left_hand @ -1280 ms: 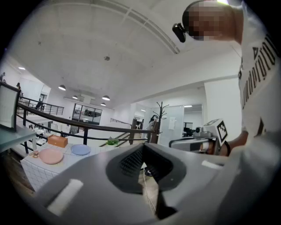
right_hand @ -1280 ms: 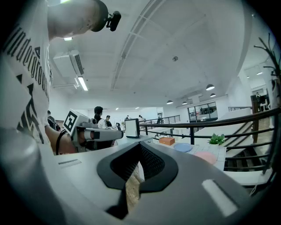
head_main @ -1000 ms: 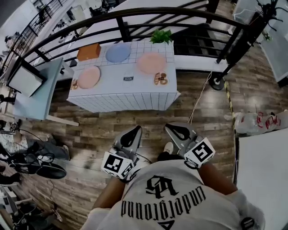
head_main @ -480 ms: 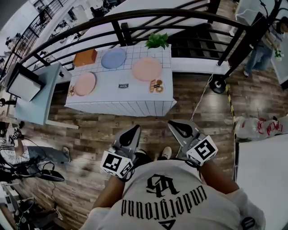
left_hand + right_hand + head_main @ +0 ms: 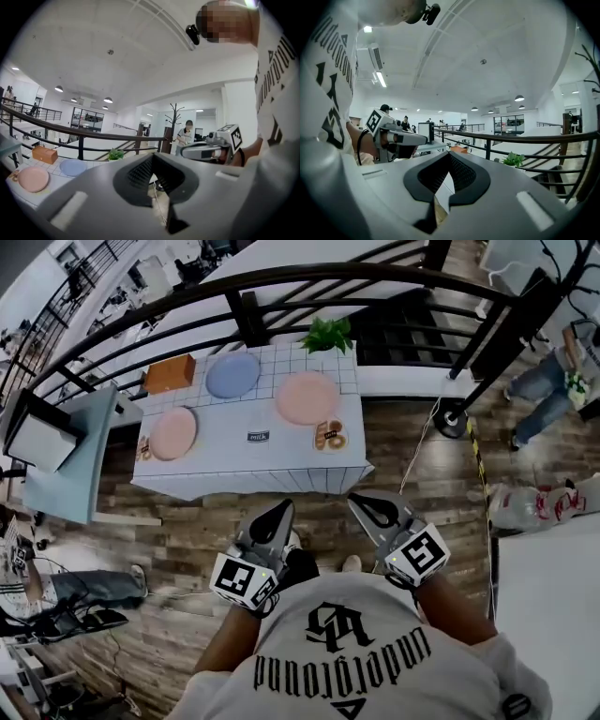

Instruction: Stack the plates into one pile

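Nearer now at twelve o'clock: white tiled table (image 5: 234, 479), its blue round plate (image 5: 232, 375), large pink plate (image 5: 307, 397) and small pink plate (image 5: 173, 433) unstacked; left gripper (image 5: 279, 512) and right gripper (image 5: 364, 504), jaws together, hold nothing.

Open wood-plank floor (image 5: 225, 521) runs up to the near edge of the white tile-topped table (image 5: 225, 454). On top, the small pink round plate (image 5: 173, 433), blue round plate (image 5: 232, 375) and larger pink round plate (image 5: 307, 397) lie well apart with bare tile lanes between. A small label card (image 5: 259, 436) and a brown pastry piece (image 5: 329, 435) crowd the near right. The far edge is hemmed by an orange box (image 5: 170, 373), a green potted plant (image 5: 328, 335) and the black metal railing (image 5: 281, 277) close behind. A pale blue side table (image 5: 70, 451) blocks the left end; the right end gives onto floor.
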A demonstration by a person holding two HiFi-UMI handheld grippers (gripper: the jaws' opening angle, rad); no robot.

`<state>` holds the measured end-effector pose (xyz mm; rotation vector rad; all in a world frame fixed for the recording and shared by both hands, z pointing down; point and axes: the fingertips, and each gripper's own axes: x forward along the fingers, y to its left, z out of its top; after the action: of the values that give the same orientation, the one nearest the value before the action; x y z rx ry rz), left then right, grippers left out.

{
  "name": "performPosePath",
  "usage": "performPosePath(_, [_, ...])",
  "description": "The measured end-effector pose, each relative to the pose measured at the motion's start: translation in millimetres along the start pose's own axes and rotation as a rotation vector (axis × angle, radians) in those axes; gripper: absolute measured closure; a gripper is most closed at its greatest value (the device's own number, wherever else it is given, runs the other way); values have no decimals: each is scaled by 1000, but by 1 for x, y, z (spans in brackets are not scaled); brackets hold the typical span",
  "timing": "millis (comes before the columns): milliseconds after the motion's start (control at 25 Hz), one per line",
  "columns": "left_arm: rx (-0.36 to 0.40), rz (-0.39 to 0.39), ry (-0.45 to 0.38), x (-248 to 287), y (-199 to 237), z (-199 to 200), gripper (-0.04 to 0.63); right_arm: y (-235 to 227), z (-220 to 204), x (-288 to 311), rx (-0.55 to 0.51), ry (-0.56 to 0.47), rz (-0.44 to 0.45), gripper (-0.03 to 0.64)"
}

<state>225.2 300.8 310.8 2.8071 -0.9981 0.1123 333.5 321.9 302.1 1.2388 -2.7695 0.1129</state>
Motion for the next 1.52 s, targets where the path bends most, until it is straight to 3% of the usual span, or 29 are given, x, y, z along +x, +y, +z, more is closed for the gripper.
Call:
performPosePath(520, [81,-115,-17,-3,132,26,546,0,25,144,8,13,-59,617])
performPosePath(840, [70,-154,-18,-11,182,24,546,0,14,190,37,61,-90,617])
performPosePath(1520, [25,-94,58,53,241,7,546,-101,-1,228,88,86,-108,617])
